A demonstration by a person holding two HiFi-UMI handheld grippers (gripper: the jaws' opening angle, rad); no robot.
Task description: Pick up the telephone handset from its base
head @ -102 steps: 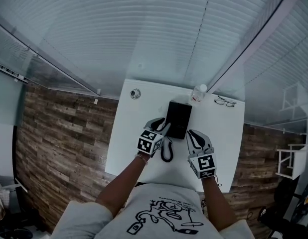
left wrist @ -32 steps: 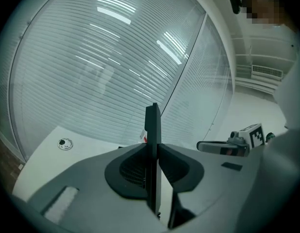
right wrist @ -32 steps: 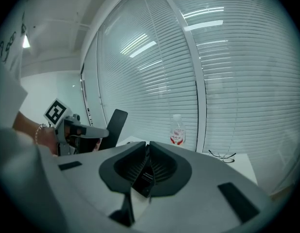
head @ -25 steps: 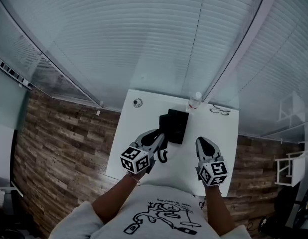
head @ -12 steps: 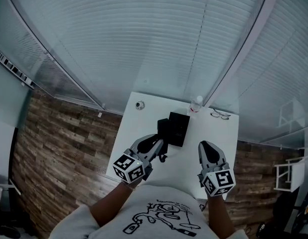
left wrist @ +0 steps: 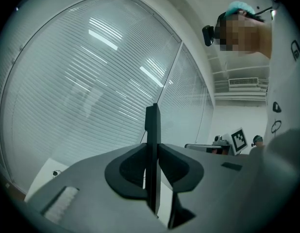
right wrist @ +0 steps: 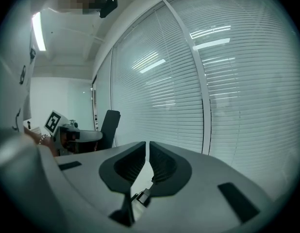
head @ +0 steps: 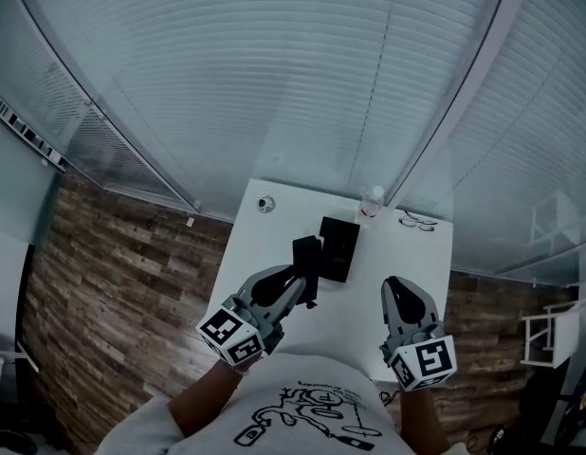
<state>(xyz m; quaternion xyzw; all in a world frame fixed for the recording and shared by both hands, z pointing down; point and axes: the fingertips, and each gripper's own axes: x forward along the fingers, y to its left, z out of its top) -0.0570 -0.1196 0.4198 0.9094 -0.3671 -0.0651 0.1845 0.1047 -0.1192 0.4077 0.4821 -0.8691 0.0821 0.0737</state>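
Pale slatted window blinds [head: 274,83] fill the space ahead of both grippers, and a brown plank floor [head: 122,273] lies below them on either side. A white rectangular surface [head: 260,245] stretches out under and ahead of the grippers.

The square black telephone base [head: 338,247] sits on the surface ahead of the left gripper [head: 295,287] and slightly to its right, roughly between the two grippers' lines.

The left gripper is clamped on the black slab-shaped telephone handset [head: 305,251]. In the left gripper view the handset stands upright and edge-on between the two jaws, which press on both of its faces. It rises above the jaw tips. In the head view the handset is off the base, just to the base's left.

The right gripper [head: 399,287] is well apart from the left, to the right of the base. Its jaws are drawn together with only a thin slit between them and nothing in it.

Beyond the base, ahead of the right gripper, a small clear plastic bottle [head: 372,205] stands near the far edge. A pair of thin-framed glasses [head: 418,221] lies just right of it. A small round object [head: 265,203] lies ahead of the left gripper near the far left corner. What it is cannot be told.
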